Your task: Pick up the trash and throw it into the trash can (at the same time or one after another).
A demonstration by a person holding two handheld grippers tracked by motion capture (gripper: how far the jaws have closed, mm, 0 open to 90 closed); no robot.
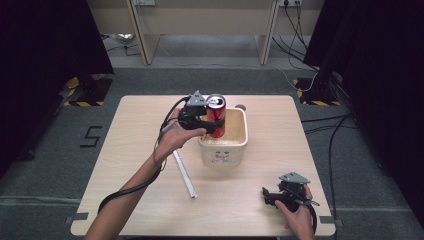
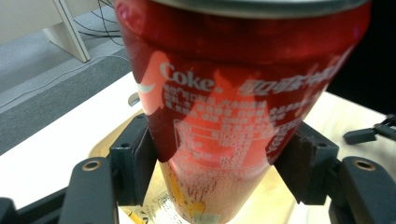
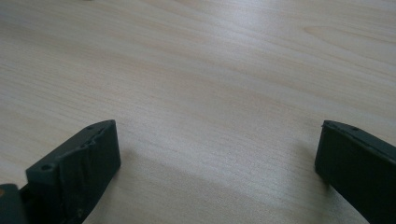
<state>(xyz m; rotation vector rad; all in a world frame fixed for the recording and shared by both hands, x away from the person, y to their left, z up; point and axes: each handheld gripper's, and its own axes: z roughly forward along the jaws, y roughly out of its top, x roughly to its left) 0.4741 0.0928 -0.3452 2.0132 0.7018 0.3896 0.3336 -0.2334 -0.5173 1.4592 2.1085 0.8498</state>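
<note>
The left gripper (image 1: 212, 125) clamps a Coke can (image 1: 216, 116) over the tub (image 1: 235, 145); the right gripper (image 1: 278, 194) gapes; a slanted release could tip the can.

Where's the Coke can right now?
In the high view the Coke can is clamped in the left gripper, held upright over the left rim of the cream tub mid-table.
</note>
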